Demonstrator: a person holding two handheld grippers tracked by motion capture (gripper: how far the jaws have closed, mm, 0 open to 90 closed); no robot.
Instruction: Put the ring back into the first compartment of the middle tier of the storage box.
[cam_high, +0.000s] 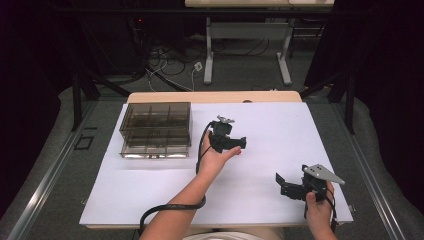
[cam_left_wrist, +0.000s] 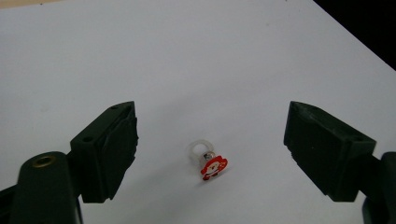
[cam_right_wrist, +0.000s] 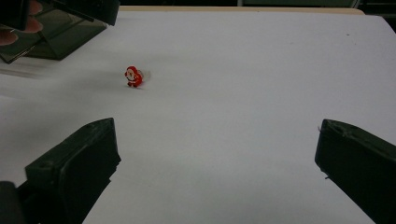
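- Ring (cam_left_wrist: 207, 161): small clear band topped with a red Santa charm; lies on the white sheet, untouched. In the left gripper view it sits on the sheet between the two black jaws, nearer the left-hand one, clear of both. In the right gripper view it lies at about 10 o'clock from the middle of the frame, well apart from that gripper's jaws, charm upright.
- Left gripper (cam_high: 243, 143): held in the person's left hand (cam_high: 216, 157) near the middle of the table in the high view, jaws pointing toward 3 o'clock. Jaws stand wide apart, nothing clamped; the ring lies loose in the gap.
- Right gripper (cam_high: 281, 183): held in the right hand (cam_high: 317, 207) at roughly 5 o'clock on the table in the high view, grey three-cornered plate on top, jaws pointing toward 9 o'clock. Jaws spread wide and empty over bare sheet.
- Organiser box (cam_high: 156, 129): smoky transparent plastic, divided into compartments; stands at about 9 o'clock from the left gripper, well apart from it, on the sheet's far-left part.
- White sheet (cam_high: 280, 125): covers the tabletop; a strip of wooden edge shows at 12 o'clock.
- Cable (cam_high: 170, 207): black, trails from the left gripper along the forearm toward 6 o'clock.
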